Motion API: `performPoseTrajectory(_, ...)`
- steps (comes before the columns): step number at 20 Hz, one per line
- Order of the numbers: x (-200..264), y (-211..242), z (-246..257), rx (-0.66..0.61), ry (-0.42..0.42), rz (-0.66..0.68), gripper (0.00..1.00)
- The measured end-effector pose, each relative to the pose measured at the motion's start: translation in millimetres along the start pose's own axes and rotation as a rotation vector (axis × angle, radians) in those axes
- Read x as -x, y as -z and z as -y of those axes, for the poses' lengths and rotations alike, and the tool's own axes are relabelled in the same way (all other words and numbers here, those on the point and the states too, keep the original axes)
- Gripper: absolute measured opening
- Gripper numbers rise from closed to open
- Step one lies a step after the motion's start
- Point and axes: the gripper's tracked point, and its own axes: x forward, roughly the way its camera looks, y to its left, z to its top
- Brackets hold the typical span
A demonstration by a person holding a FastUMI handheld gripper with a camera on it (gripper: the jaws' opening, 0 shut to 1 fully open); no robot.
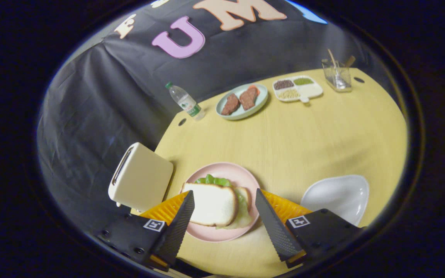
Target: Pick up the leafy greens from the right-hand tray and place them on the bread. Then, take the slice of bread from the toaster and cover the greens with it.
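wide-open claw (224, 216) straddles the top bread slice (210, 204) capping greens (214, 180) at twelve o'clock, apparently released since the stack is done.

Pale yellow wood-grain counter (303, 135) with rounded edge, two small dark holes in its top near the far side. Directly on it: cream toaster (140, 176) at the near left edge, slot up and tilted away; pink plate (242, 175) just right of the toaster, sitting between the gripper (224, 204) fingers, which are spread apart and touch nothing; white empty tray (336, 195) right of the pink plate, apart from it. Far side: plastic water bottle (185, 101) at left edge, light green plate (242, 101) beside it, white divided dish (298, 88) next along, clear square container (337, 76) at the far right corner.
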Motion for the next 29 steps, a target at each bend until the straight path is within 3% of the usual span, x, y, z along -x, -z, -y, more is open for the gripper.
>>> performPoseTrajectory(6, 66, -69, 18, 0.237, 0.112, 0.269, 1.0)
performPoseTrajectory(12, 128, -103, 29, 0.365, 0.236, 0.458, 1.0)
performPoseTrajectory(19, 172, -134, 28, 0.394, 0.399, 0.699, 1.0)
performPoseTrajectory(29, 192, -176, 31, 0.359, 0.43, 0.823, 1.0)
